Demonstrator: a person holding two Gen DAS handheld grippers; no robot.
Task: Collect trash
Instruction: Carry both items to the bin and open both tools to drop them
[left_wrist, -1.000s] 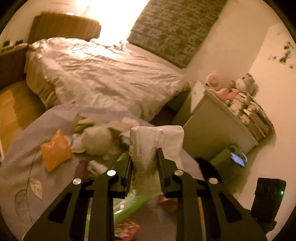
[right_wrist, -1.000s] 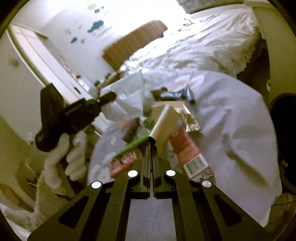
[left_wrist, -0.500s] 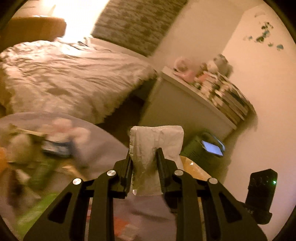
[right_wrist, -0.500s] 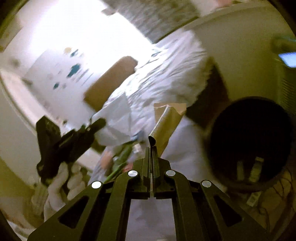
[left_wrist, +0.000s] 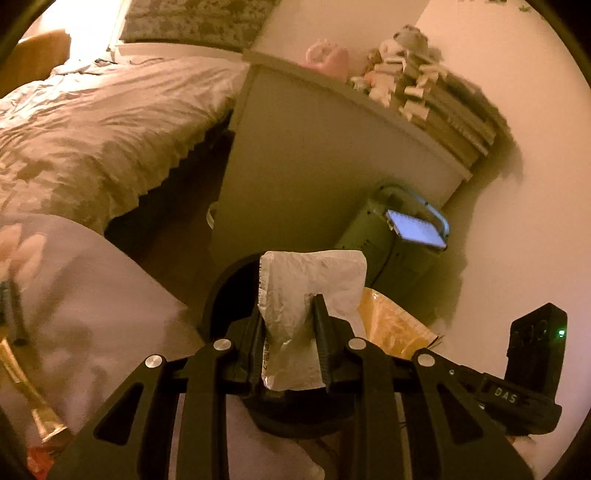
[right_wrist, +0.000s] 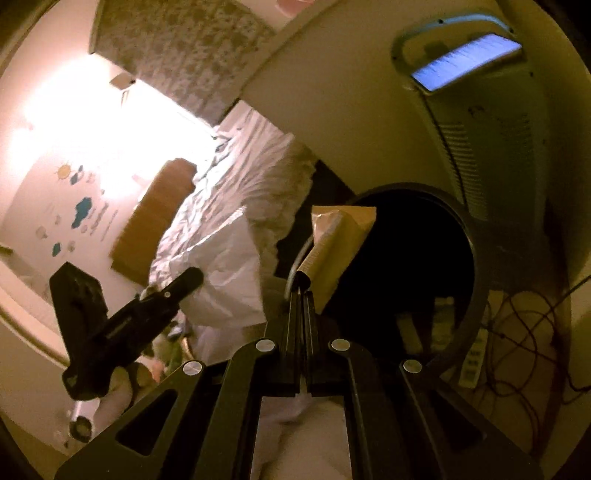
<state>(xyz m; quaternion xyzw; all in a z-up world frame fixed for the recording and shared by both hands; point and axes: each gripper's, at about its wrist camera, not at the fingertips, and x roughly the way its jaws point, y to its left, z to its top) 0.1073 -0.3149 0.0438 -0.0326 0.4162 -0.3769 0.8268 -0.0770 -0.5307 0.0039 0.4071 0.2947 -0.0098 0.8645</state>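
Both grippers hold trash over the bin. Left gripper (left_wrist: 289, 314) pinches a crumpled white wrapper (left_wrist: 306, 291) between its fingers, upright, directly above the black trash bin (left_wrist: 221, 291). Right gripper (right_wrist: 303, 290), fingers pressed nearly together, nips the edge of a tan wrapper (right_wrist: 340, 240) at the bin's (right_wrist: 476, 258) dark mouth. Just beyond the bin stands a pale green appliance (left_wrist: 388, 236) with a lit screen, beside a white cabinet (left_wrist: 314, 147). Farther off lies the rumpled bed (left_wrist: 110, 122).
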